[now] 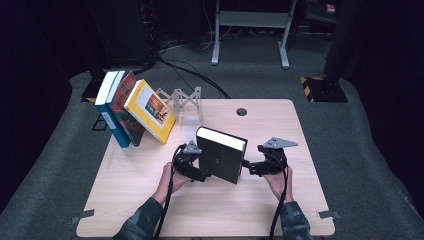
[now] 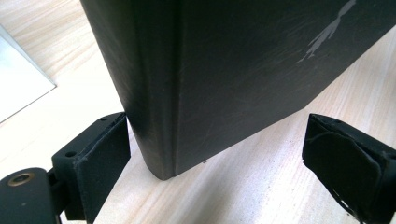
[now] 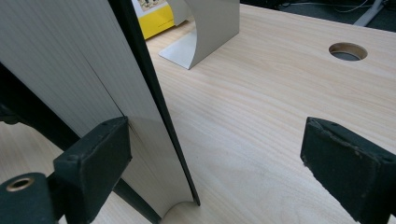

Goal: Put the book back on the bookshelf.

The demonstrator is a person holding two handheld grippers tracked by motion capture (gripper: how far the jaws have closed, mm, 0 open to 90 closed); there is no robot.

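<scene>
Near the middle of the worktop [image 1: 280, 200], a little toward its front edge, a black book [image 1: 220, 161] stands upright on its bottom edge, white page block up, cover facing the person. Left gripper [image 1: 196, 172] sits at the book's left lower corner, right gripper [image 1: 251, 168] at its right side; each is held by a hand coming in from the front edge. Left gripper view: jaws spread wide, the book's spine corner [image 2: 163, 154] between them, resting on the wood; the left finger [image 2: 100, 158] is just beside the spine, contact hard to tell, the right finger [image 2: 348, 163] stands well apart from the cover. Not pinching. Right gripper view: jaws also spread wide; the left finger [image 3: 95, 161] lies against or just beside the fore-edge pages [image 3: 70, 70], the right finger [image 3: 348, 163] is well clear over bare wood. The book's back cover edge shows as a thin dark line dropping to the table. Near the back-left corner of the worktop three books lean to the left in a row: a blue one [image 1: 107, 107], a red-brown one [image 1: 125, 107], a yellow one [image 1: 150, 111] toward the middle. Just right of them, by the back edge, is a grey metal bookend [image 1: 182, 100], also visible in the right gripper view [image 3: 210, 28]. A round cable hole [image 1: 241, 111] sits at the back edge, centre-right [image 3: 348, 51].
</scene>
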